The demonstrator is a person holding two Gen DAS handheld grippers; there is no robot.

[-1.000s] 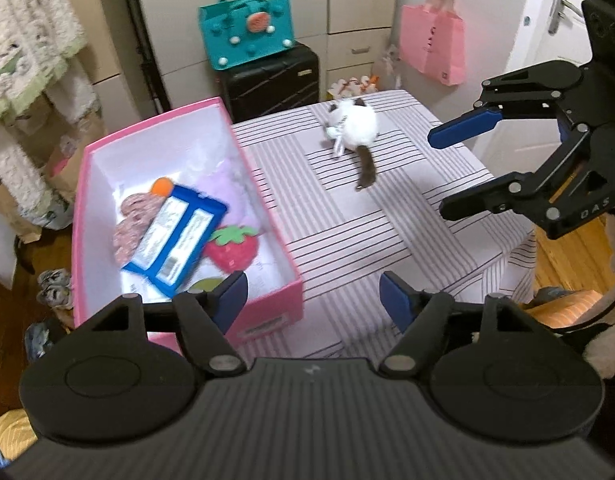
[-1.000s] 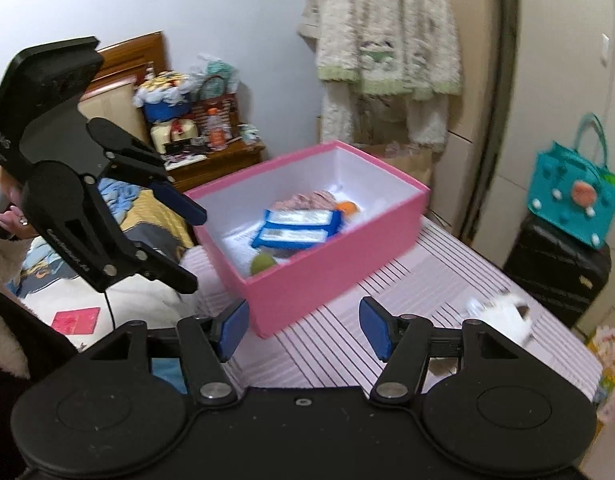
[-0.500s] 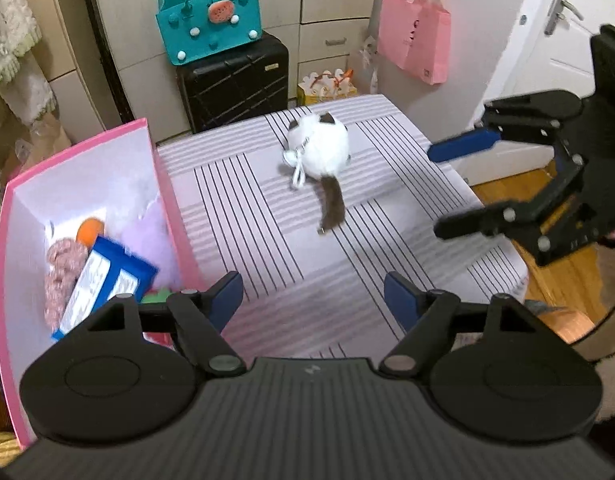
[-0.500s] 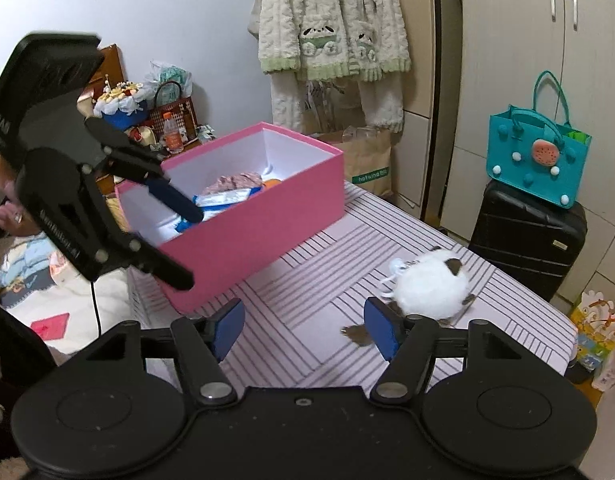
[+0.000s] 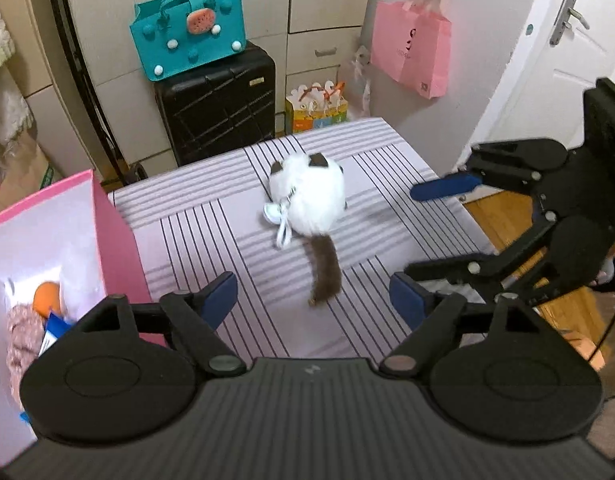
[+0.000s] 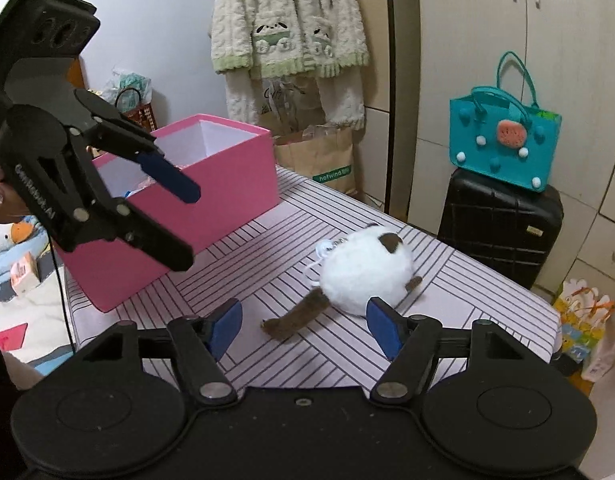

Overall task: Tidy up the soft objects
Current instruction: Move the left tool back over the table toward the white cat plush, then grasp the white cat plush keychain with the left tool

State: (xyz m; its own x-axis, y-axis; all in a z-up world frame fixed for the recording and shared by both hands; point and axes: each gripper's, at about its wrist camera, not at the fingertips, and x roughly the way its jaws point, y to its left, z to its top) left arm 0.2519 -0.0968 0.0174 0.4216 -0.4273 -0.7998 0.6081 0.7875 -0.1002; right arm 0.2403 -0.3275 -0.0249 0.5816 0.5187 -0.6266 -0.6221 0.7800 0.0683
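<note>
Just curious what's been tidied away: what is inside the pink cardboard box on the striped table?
Inside the pink cardboard box an orange ball, a pinkish knitted piece and a blue-and-white packet show. The left gripper's body covers the rest of the floor.

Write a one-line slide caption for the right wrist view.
Open right tongs above a white plush cat on a striped table, left tongs open beside a pink box.
</note>
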